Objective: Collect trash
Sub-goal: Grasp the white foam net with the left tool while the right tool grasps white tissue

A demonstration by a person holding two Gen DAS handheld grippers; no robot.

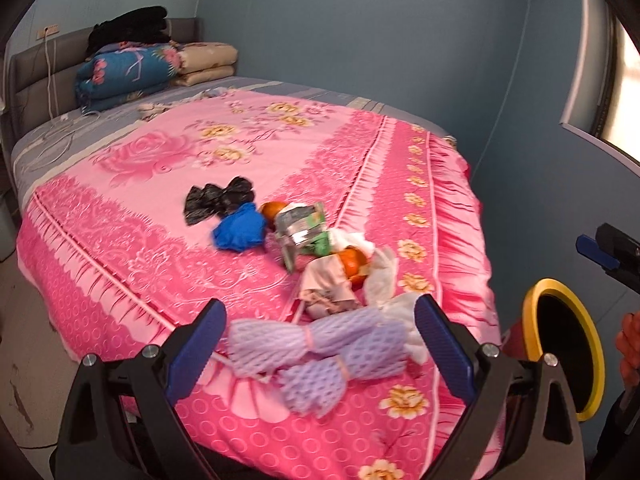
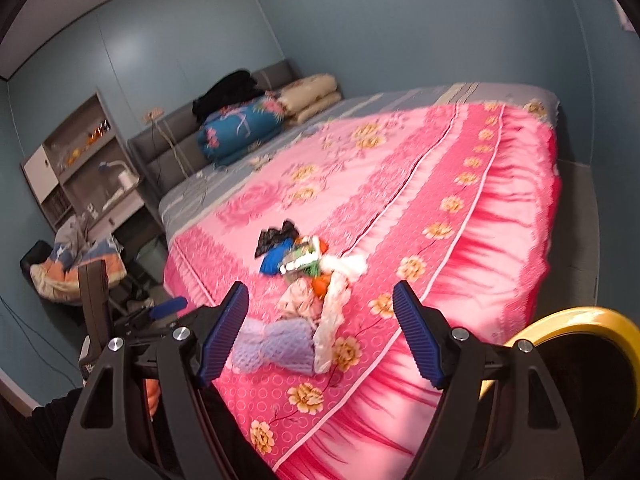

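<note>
A loose heap of trash lies on the pink bedspread (image 1: 132, 216); from left to right, a black bag (image 1: 216, 202), a blue bag (image 1: 240, 232), a crushed carton (image 1: 300, 228), 2 orange peels, tissues and purple foam netting (image 1: 320, 344). Both claws stand wide and hold nothing. A careless pinch would likely snag the bedspread, or scatter light tissue off the edge beside the yellow-rimmed bin (image 1: 568, 352). The netting lies just ahead of the left gripper (image 1: 320, 344), between its pads; the right gripper (image 2: 320, 328) hovers short of it.
</note>
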